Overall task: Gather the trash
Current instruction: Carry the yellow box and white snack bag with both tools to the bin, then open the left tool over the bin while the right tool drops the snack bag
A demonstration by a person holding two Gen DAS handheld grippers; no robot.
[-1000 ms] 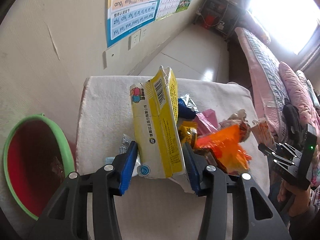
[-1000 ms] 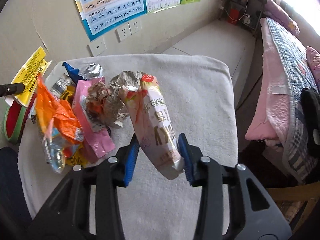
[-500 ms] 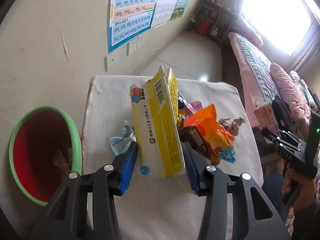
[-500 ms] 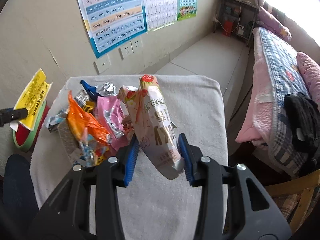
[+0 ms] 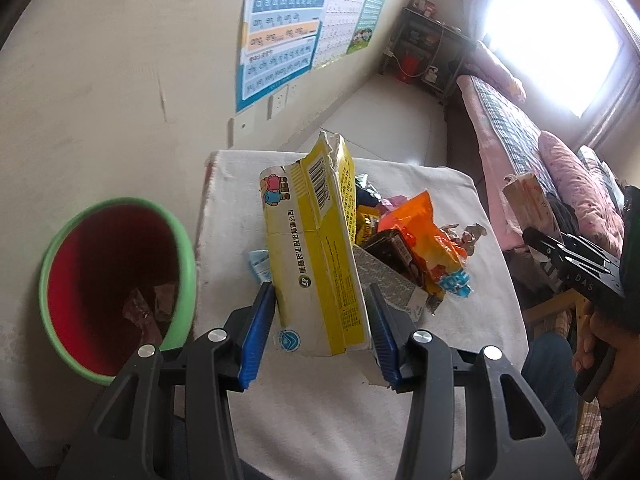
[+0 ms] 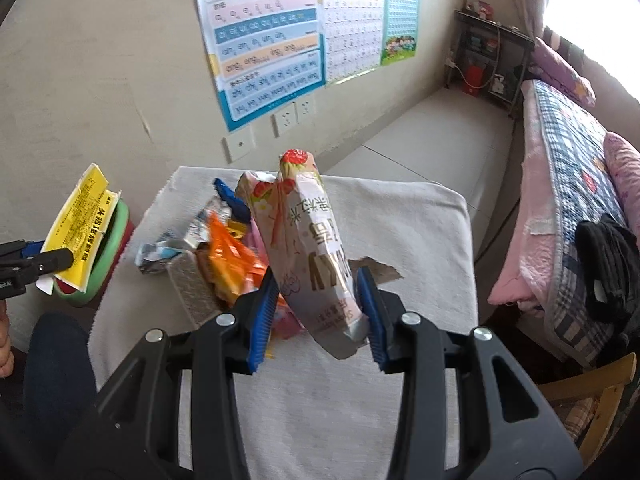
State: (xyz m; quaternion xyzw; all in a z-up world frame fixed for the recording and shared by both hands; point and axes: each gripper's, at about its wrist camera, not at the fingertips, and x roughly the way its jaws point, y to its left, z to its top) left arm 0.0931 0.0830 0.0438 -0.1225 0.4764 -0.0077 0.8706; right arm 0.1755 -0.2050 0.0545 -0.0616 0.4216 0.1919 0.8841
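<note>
My left gripper (image 5: 320,332) is shut on a torn yellow and white carton (image 5: 316,256), held above the table's left part, beside the green-rimmed red bin (image 5: 112,280). My right gripper (image 6: 316,316) is shut on a pink and white snack bag (image 6: 312,248), held up above the table. The carton also shows in the right wrist view (image 6: 80,228), over the bin (image 6: 116,248). A heap of wrappers lies on the table, with an orange bag (image 5: 420,240) (image 6: 228,264) on it.
The table is covered by a white cloth (image 5: 460,320) (image 6: 420,224). The bin stands on the floor left of the table, with some trash inside. A bed with pink bedding (image 6: 560,200) is on the right. Posters hang on the wall behind.
Both grippers have risen and pulled back from the table with their loads. The left one has swung toward the bin, which now shows more fully.
</note>
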